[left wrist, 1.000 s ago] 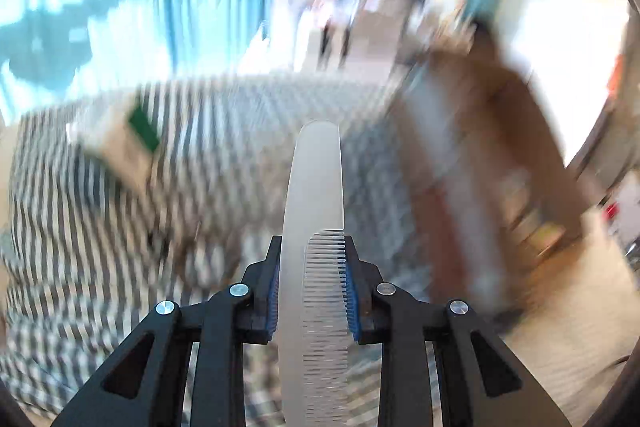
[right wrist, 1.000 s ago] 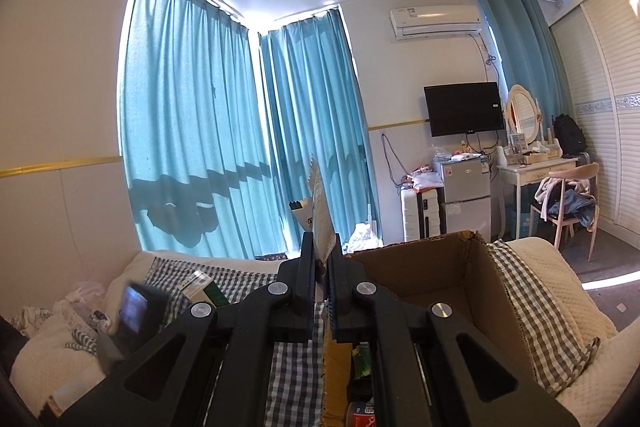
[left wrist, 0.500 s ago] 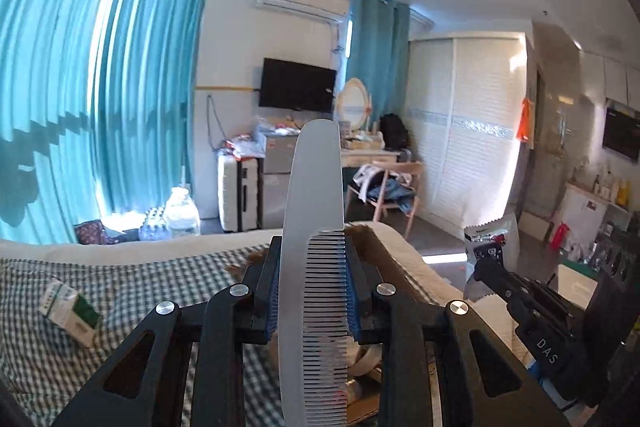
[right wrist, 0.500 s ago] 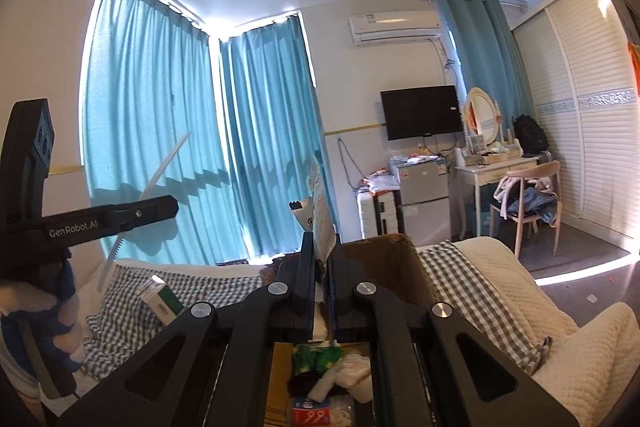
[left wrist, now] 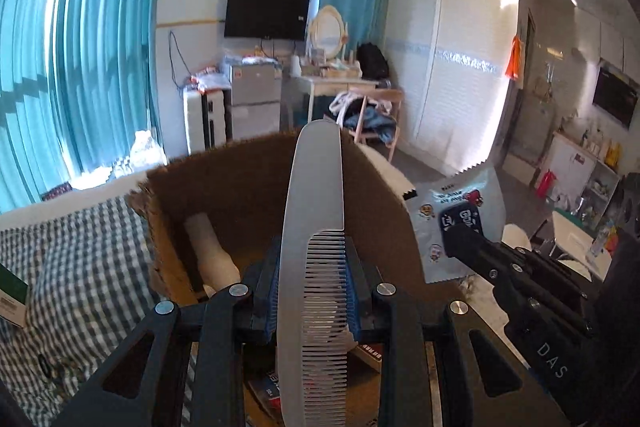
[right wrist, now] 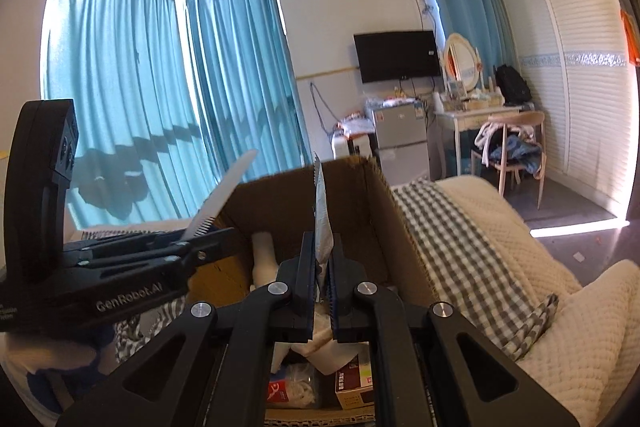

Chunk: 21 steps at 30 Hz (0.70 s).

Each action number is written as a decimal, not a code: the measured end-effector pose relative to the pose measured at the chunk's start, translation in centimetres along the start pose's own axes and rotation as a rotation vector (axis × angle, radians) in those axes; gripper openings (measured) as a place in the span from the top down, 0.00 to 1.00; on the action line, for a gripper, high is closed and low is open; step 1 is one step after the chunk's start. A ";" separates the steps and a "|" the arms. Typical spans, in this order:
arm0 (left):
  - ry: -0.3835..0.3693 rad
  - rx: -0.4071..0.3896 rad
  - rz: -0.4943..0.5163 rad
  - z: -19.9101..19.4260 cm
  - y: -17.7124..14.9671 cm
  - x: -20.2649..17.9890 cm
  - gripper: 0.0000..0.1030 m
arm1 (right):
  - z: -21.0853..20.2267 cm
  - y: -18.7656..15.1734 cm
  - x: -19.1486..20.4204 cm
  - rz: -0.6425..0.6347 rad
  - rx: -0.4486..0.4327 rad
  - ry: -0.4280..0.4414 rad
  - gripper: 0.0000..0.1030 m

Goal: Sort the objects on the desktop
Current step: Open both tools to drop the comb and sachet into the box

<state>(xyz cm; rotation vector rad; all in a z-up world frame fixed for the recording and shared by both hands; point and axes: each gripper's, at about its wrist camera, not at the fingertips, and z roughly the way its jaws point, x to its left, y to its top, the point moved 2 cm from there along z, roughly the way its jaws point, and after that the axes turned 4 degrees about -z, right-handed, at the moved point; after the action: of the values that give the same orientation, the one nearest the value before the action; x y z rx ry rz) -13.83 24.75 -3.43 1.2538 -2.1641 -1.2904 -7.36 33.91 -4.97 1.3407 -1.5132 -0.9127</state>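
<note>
My left gripper (left wrist: 314,291) is shut on a white comb (left wrist: 314,227) that stands upright above the open cardboard box (left wrist: 240,187). My right gripper (right wrist: 322,287) is shut on a white snack packet (right wrist: 322,223), seen edge-on, also above the box (right wrist: 360,195). In the left wrist view the packet (left wrist: 460,219) shows its printed face at the right, held by the right gripper (left wrist: 460,239). In the right wrist view the left gripper (right wrist: 200,251) and comb (right wrist: 228,191) show at the left. The box holds a pale roll (left wrist: 210,251), small cartons (right wrist: 354,383) and a bag.
The box sits on a bed with a checked cover (left wrist: 80,267) and a cream quilt (right wrist: 540,287). A green and white carton (left wrist: 12,301) lies on the cover at the left. Blue curtains, a TV, a fridge, a dressing table and a chair stand behind.
My left gripper has swung with the comb from over the checked cover to above the box. My right gripper has dipped a little towards the box, and the left gripper came into its view.
</note>
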 end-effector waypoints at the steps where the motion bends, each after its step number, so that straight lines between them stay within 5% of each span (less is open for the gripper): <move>1: 0.005 0.011 -0.007 0.8 -0.2 0.3 0.73 | 0.7 -0.4 -0.2 0.002 0.023 -0.006 0.95; 3: 0.033 0.020 -0.028 1.8 -0.7 0.8 0.66 | 2.4 -1.3 -0.3 -0.011 0.076 -0.031 0.95; 4: 0.057 0.016 -0.040 2.3 -0.8 1.1 0.50 | 3.2 -1.7 -0.4 -0.023 0.101 -0.049 0.93; 5: 0.065 0.017 -0.050 2.5 -1.0 1.4 0.45 | 3.6 -2.0 -0.5 -0.027 0.114 -0.066 0.89; 9: 0.067 0.006 -0.070 2.5 -1.0 2.8 0.42 | 4.3 -1.9 -0.5 -0.029 0.115 -0.090 0.44; 10: 0.069 0.003 -0.077 2.2 -1.1 3.2 0.41 | 4.2 -1.8 -0.5 -0.028 0.109 -0.085 0.40; 17: 0.083 -0.048 -0.119 -1.1 -0.4 6.0 0.32 | 2.8 -1.1 0.8 -0.055 0.075 -0.079 0.39; 21: 0.141 -0.124 -0.114 -5.2 0.0 7.5 0.20 | 1.3 -0.1 2.1 -0.070 0.022 -0.056 0.27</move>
<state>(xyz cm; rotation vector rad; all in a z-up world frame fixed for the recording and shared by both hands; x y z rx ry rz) -14.68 15.78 -1.76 1.3903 -1.9100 -1.3160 -8.58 31.78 -5.15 1.4023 -1.5308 -0.9877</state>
